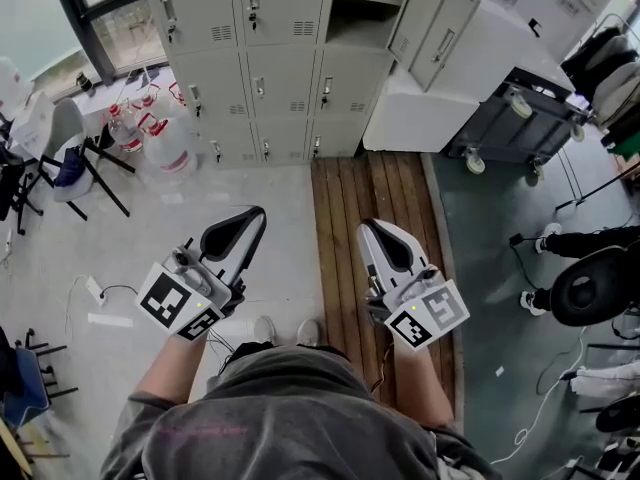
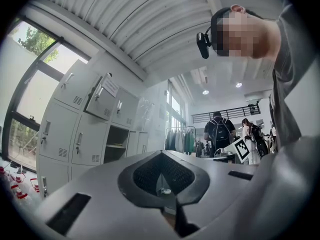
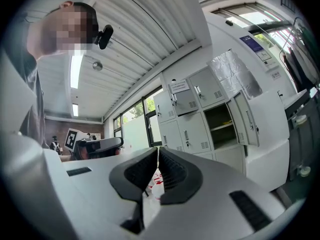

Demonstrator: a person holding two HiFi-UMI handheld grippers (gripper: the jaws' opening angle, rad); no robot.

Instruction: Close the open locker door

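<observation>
The person stands with both tools held out in front, roughly level. The right gripper (image 1: 372,230) has its jaws pressed together with nothing between them, and the left gripper (image 1: 250,218) looks just the same: dark pads meeting at the tips, empty. Neither one touches anything. Under the right gripper runs a strip of wooden floorboards (image 1: 350,193) that leads straight to the foot of the grey locker bank (image 1: 250,58).

The open locker door (image 1: 432,23) is well apart from both grippers, ahead and off to the right, nearer the right gripper than the left. It is swung out to the right of its open compartment (image 1: 365,3) in the end column of the bank. From the right gripper view the door (image 3: 248,119) stands to the right of the closed jaws, beside the compartment (image 3: 221,124), which has a shelf inside. The other doors I can see in the bank are shut. Water bottles (image 1: 165,138) sit on the floor at the left end of the lockers, and a wheeled cart (image 1: 520,118) stands off to the right.
</observation>
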